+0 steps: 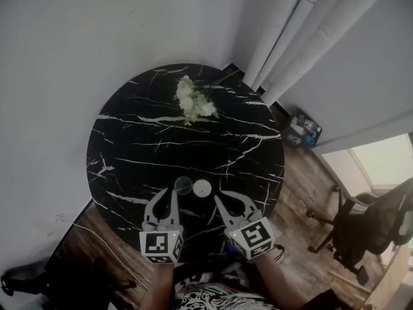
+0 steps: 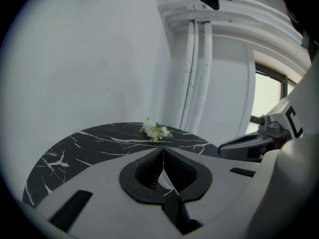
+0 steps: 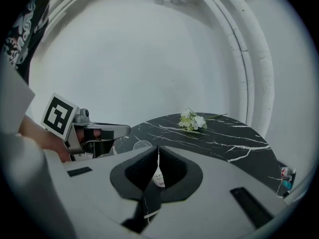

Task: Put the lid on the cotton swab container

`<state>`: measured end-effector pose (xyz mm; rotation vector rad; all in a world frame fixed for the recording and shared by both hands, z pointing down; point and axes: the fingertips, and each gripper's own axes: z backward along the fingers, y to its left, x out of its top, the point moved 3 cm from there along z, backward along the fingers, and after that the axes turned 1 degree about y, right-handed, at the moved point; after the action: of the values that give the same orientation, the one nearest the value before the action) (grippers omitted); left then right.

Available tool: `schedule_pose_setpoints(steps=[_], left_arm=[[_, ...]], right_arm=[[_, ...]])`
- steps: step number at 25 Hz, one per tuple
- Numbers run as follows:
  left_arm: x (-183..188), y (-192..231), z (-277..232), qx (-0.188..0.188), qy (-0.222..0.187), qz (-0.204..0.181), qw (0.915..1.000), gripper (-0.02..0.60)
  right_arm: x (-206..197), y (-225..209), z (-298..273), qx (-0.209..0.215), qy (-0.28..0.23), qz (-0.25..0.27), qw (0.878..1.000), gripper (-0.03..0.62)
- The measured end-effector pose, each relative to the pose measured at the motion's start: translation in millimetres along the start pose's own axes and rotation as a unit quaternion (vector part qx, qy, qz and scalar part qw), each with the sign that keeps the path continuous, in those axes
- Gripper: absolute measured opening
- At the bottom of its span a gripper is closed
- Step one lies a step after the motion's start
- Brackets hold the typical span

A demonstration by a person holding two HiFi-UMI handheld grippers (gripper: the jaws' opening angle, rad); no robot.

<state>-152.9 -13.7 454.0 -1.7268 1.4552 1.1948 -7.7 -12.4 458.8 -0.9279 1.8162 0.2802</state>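
**Lid ahead of the left gripper, container ahead of the right**

The left gripper [image 1: 169,202] is clenched: in its own view the jaw tips [image 2: 163,151] meet, with nothing held between them. The right gripper [image 1: 226,205] is likewise closed tip to tip [image 3: 158,148] and empty.

Just beyond the left tips, the clear lid [image 1: 183,185] lies flat on the table [image 1: 129,141]. Right beside it, on its right, stands the white container [image 1: 202,188], upright just ahead of the right tips. It shows through the gap behind those jaws [image 3: 158,178]. The lid appears in the right gripper view too [image 3: 141,145], left of the container.

The left gripper looks the nearer to the lid, the right to the container. The lid is round, so no grip direction is favoured. It only needs to travel a short way rightward. The flowers [image 1: 193,102] lie well apart at the far edge.
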Motion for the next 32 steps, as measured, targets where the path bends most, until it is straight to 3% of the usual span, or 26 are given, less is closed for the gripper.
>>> schedule_pose_setpoints(steps=[25,32], left_arm=[[-29,9,-19,-0.027,0.025,0.035,0.9987,0.029],[-37,23,-21,-0.006,0.037,0.037,0.9986,0.034]], right_arm=[[-39,-10,-40,0.024,0.074,-0.004,0.997,0.02],[-40,-9,-43,0.026,0.084,0.02,0.996,0.02]])
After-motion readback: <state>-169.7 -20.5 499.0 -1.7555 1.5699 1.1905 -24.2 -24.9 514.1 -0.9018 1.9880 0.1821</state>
